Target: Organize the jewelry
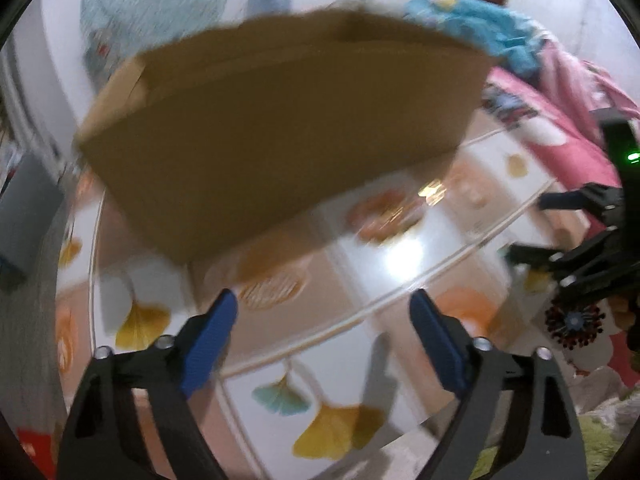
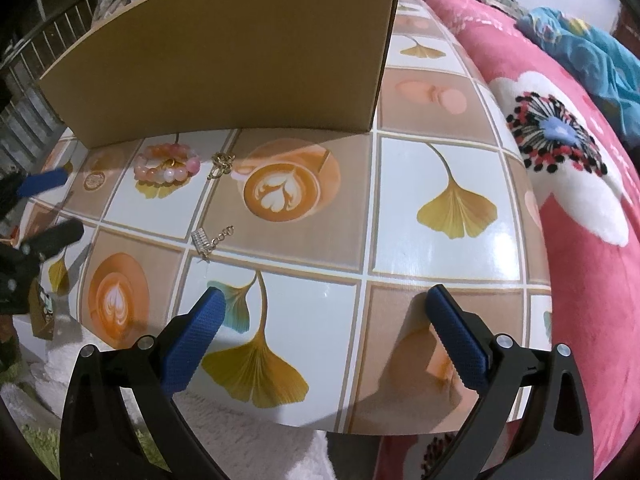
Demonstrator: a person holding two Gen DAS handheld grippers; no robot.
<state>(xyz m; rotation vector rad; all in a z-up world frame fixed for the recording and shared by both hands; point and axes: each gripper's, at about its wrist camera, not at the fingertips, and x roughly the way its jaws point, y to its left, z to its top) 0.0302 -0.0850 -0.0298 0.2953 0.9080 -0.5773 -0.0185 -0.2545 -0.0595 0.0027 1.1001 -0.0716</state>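
Three pieces of jewelry lie on the tile-patterned table (image 2: 432, 240) in the right wrist view. A pink bead bracelet (image 2: 168, 164) and a small gold chain (image 2: 221, 164) rest just in front of the cardboard box (image 2: 224, 56). A silver clasp piece with a short chain (image 2: 208, 238) lies nearer. My right gripper (image 2: 324, 296) hovers open over the table's near edge, with nothing between its fingers. My left gripper (image 2: 52, 208) shows at the far left of that view. The left wrist view is blurred. There my left gripper (image 1: 322, 304) is open and empty before the box (image 1: 280, 128).
A pink floral blanket (image 2: 580, 184) borders the table's right side, with a blue cloth (image 2: 580, 48) behind it. A white fluffy rug (image 2: 248, 440) lies below the near edge. My right gripper (image 1: 536, 226) appears at the right edge of the left wrist view.
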